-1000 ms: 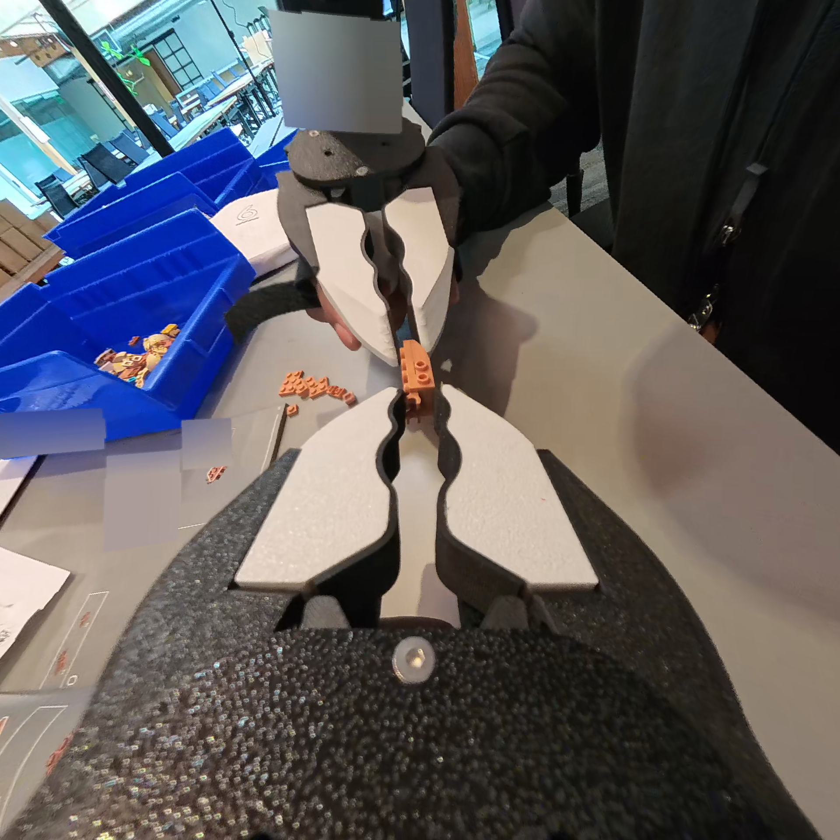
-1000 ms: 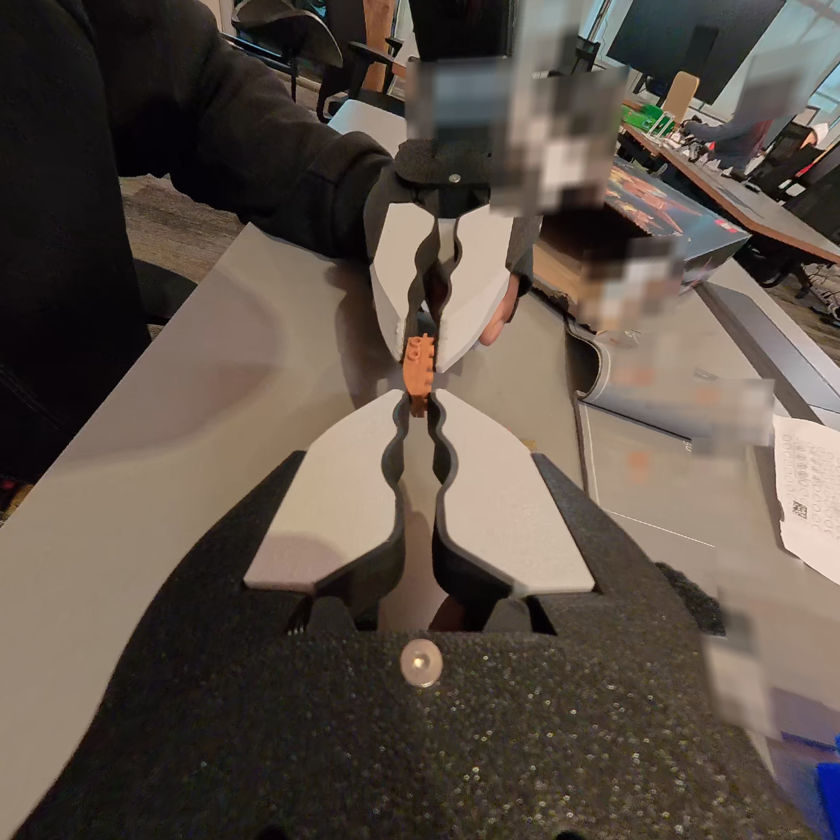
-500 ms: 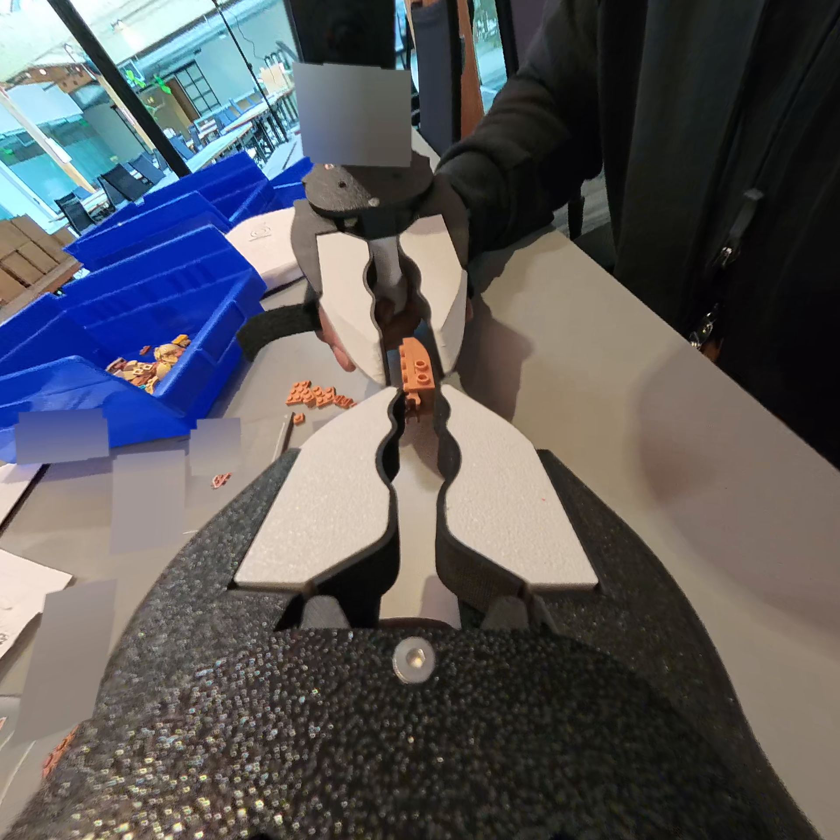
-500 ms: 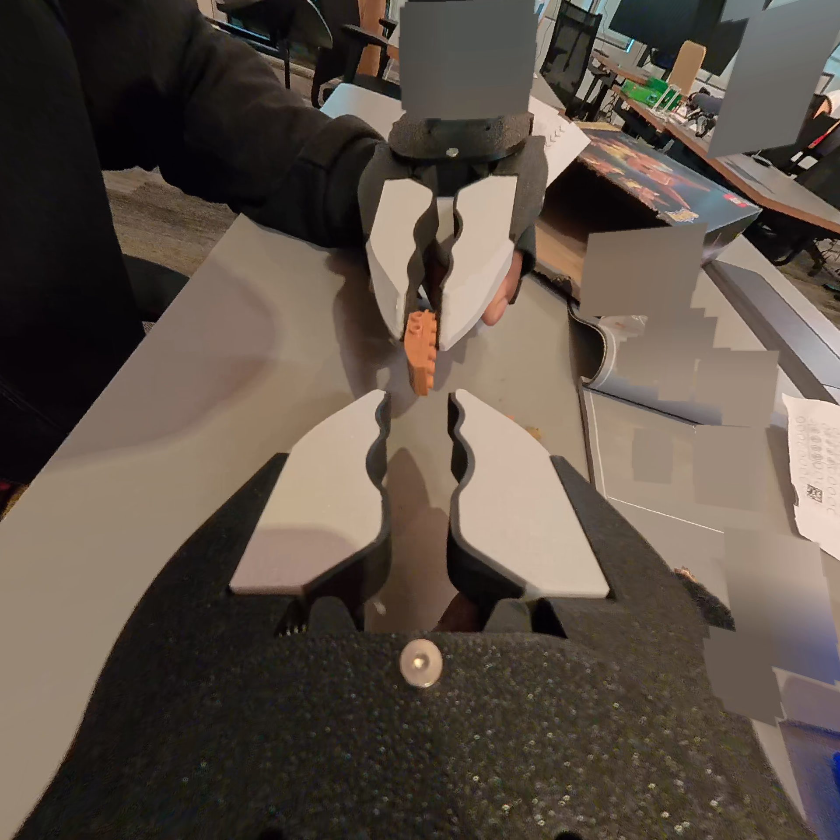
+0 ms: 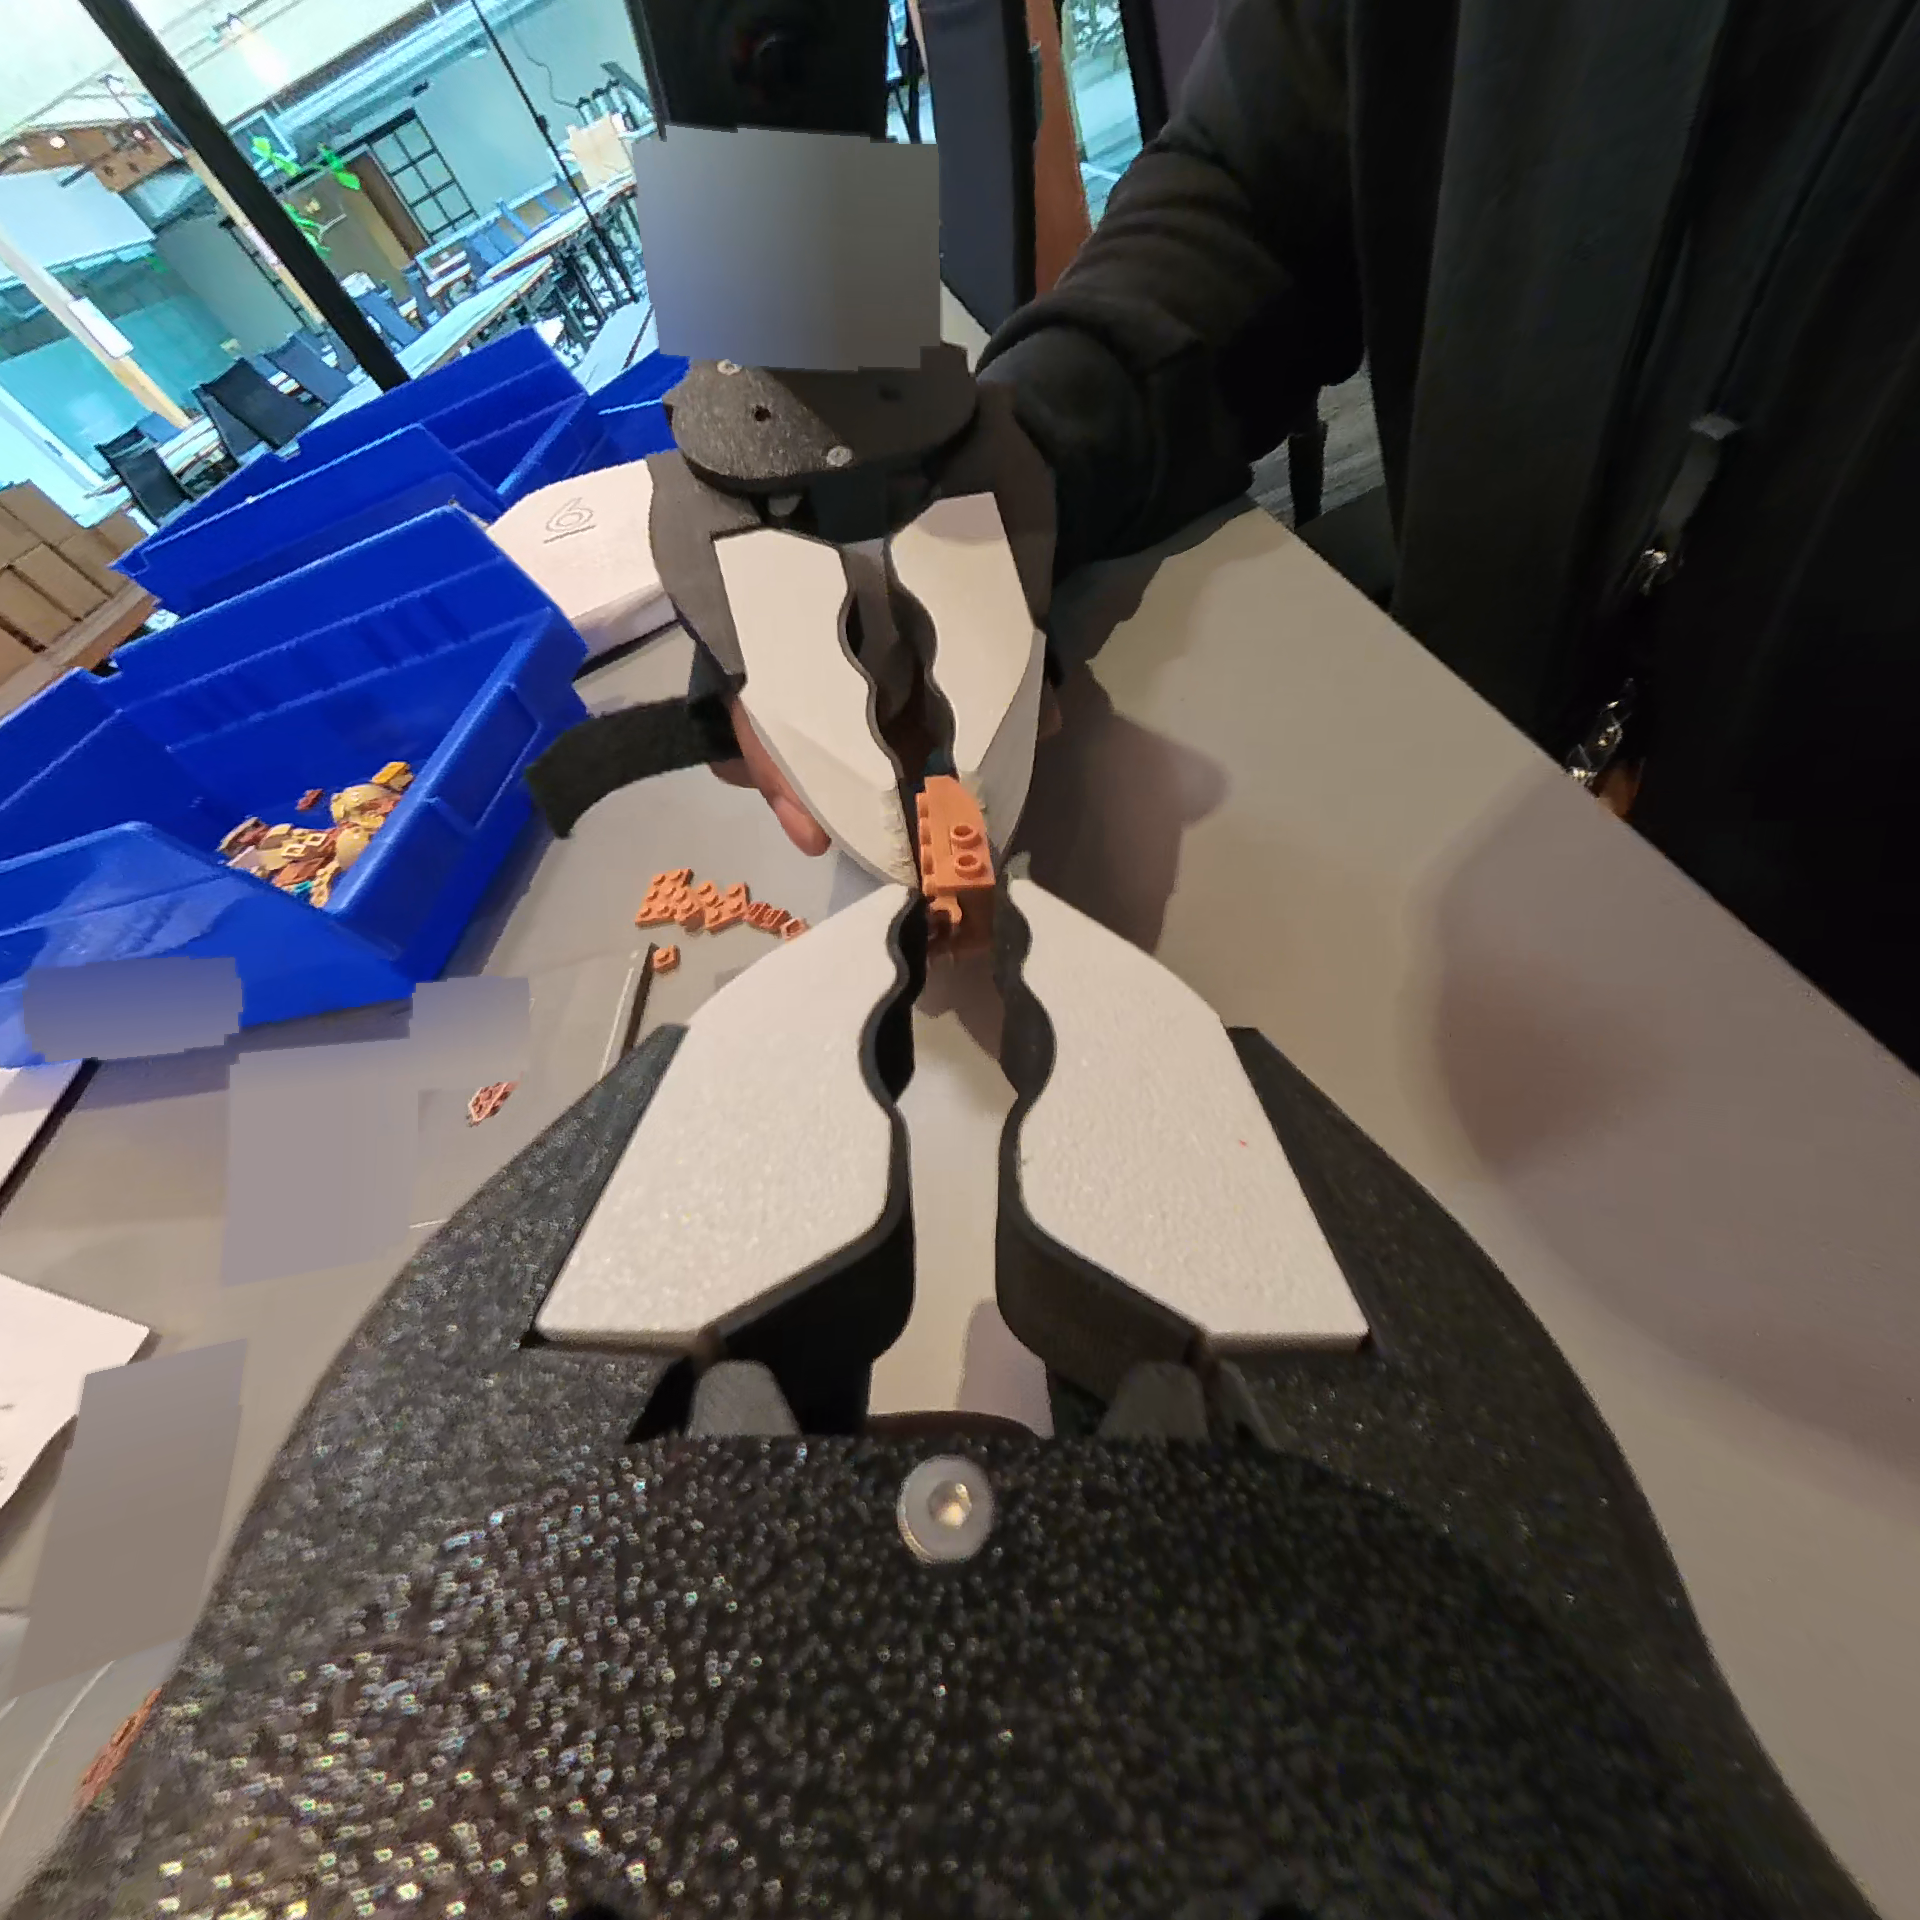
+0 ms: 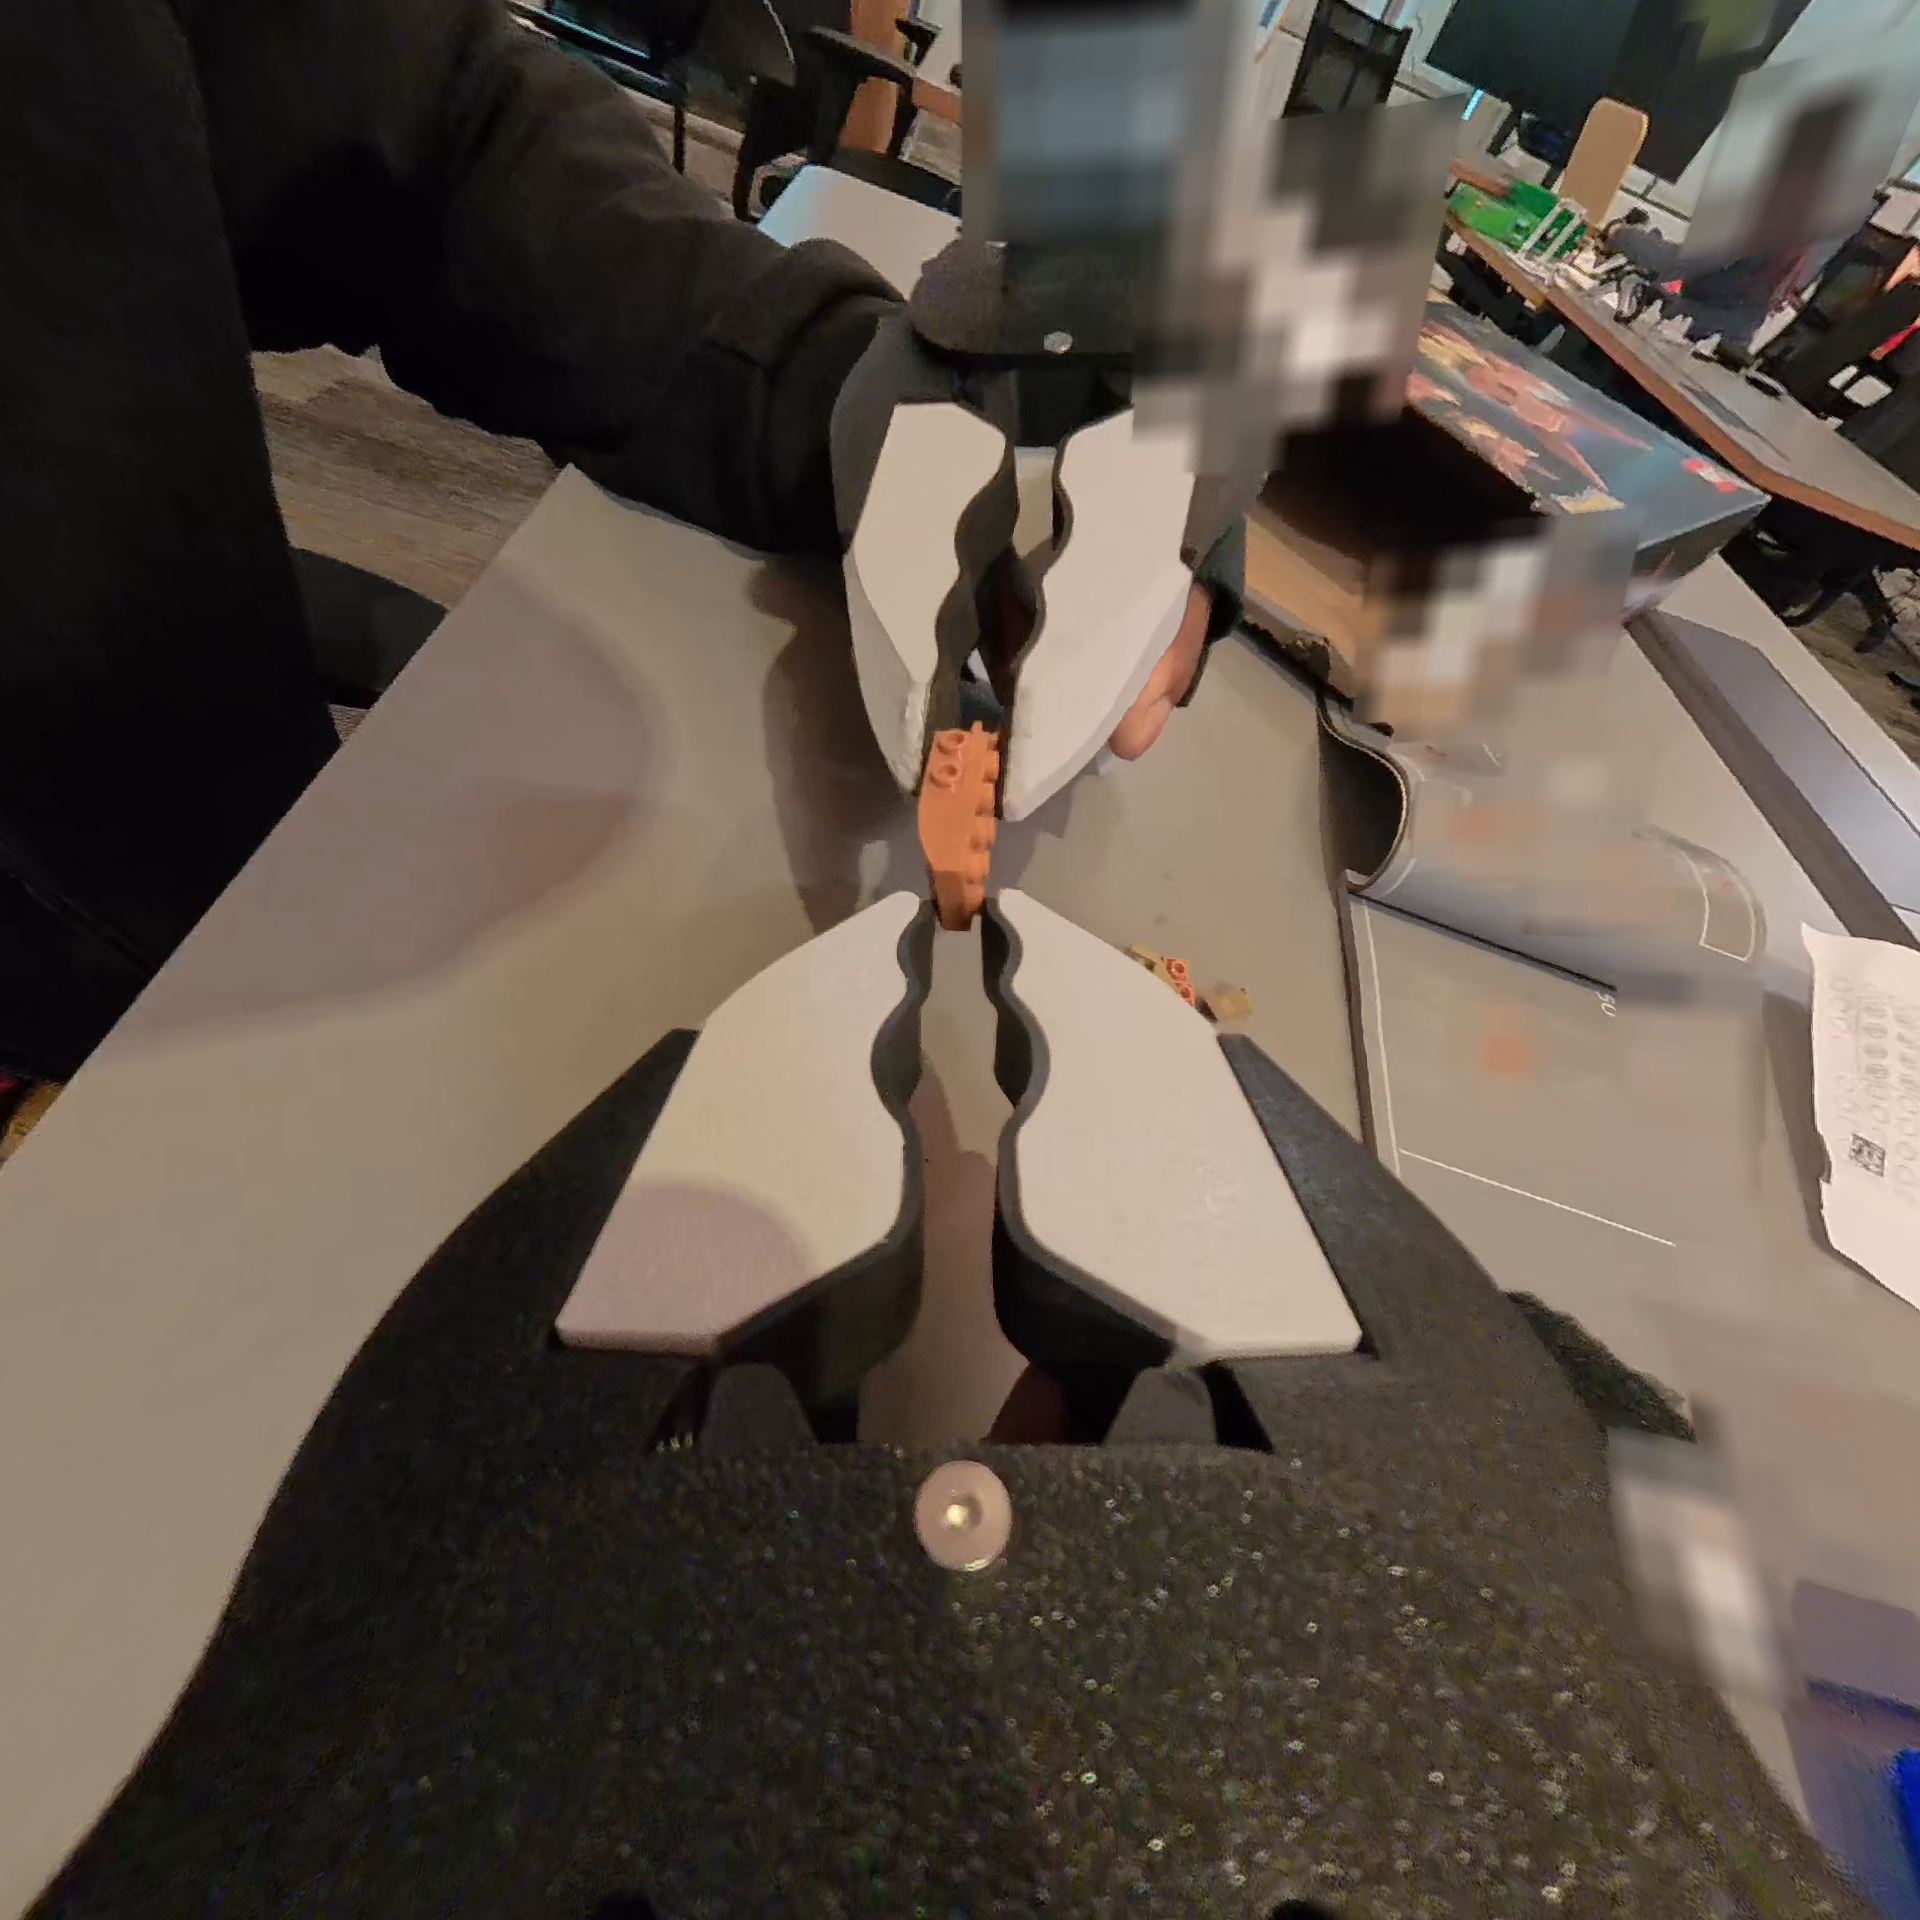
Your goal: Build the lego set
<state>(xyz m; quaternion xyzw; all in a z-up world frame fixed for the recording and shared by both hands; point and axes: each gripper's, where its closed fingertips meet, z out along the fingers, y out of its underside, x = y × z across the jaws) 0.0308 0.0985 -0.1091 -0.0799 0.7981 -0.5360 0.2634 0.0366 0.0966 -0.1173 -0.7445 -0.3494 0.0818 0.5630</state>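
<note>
An orange brick assembly (image 5: 956, 847) hangs above the grey table (image 5: 1455, 935), held between the two grippers, which point at each other. My left gripper (image 5: 951, 914) is shut on one end of it. In the right wrist view the same piece (image 6: 961, 821) runs from the left gripper (image 6: 961, 774) to my right gripper (image 6: 956, 912), which is shut on the near end. The right gripper also shows in the left wrist view (image 5: 940, 821), with the brick between its fingers. A hand in a dark sleeve holds each gripper.
Blue bins (image 5: 312, 665) at the left hold loose pieces (image 5: 312, 831). A pile of orange pieces (image 5: 717, 904) lies on the table. A printed box (image 6: 1538, 447), an open booklet (image 6: 1507, 831), a paper sheet (image 6: 1870, 1091) and small pieces (image 6: 1184, 977) lie to the right. Both grippers' tips are close together, under 4 cm apart.
My right gripper let go of the brick and drew back half a second ago, then came forward and shut on its end again. The left gripper kept its hold throughout.
</note>
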